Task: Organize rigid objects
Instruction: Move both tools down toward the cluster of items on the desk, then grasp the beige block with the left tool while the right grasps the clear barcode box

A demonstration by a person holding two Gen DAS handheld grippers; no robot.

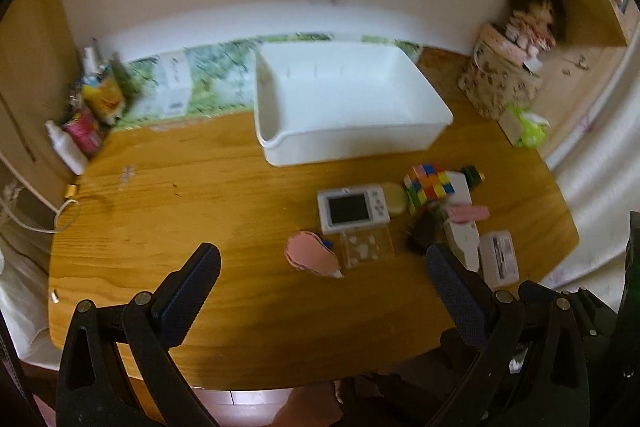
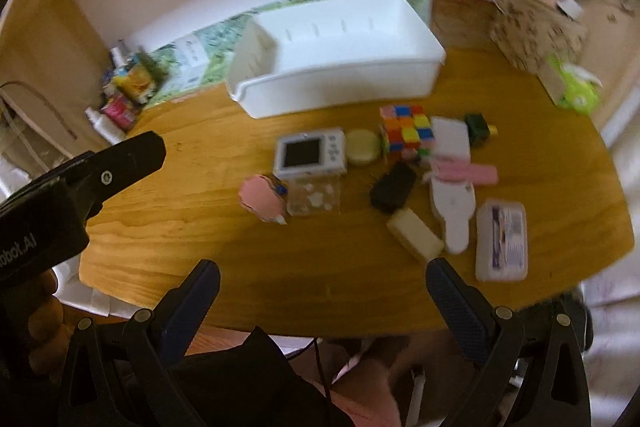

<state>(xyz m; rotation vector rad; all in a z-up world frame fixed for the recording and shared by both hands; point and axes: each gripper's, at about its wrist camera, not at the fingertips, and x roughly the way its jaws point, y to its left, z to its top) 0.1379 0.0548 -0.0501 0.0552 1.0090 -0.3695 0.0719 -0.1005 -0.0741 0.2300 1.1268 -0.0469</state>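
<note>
Both spread wide and carrying nothing, the left gripper [image 1: 322, 259] and right gripper [image 2: 323, 277] hang over the near edge of the wooden desk [image 1: 192, 211], while the small rigid clutter, colourful puzzle cube [image 2: 406, 133] included, waits just before the empty white plastic bin [image 2: 340, 67], presumably its destination.

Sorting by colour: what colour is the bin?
White bin, clearest in the left wrist view.
</note>
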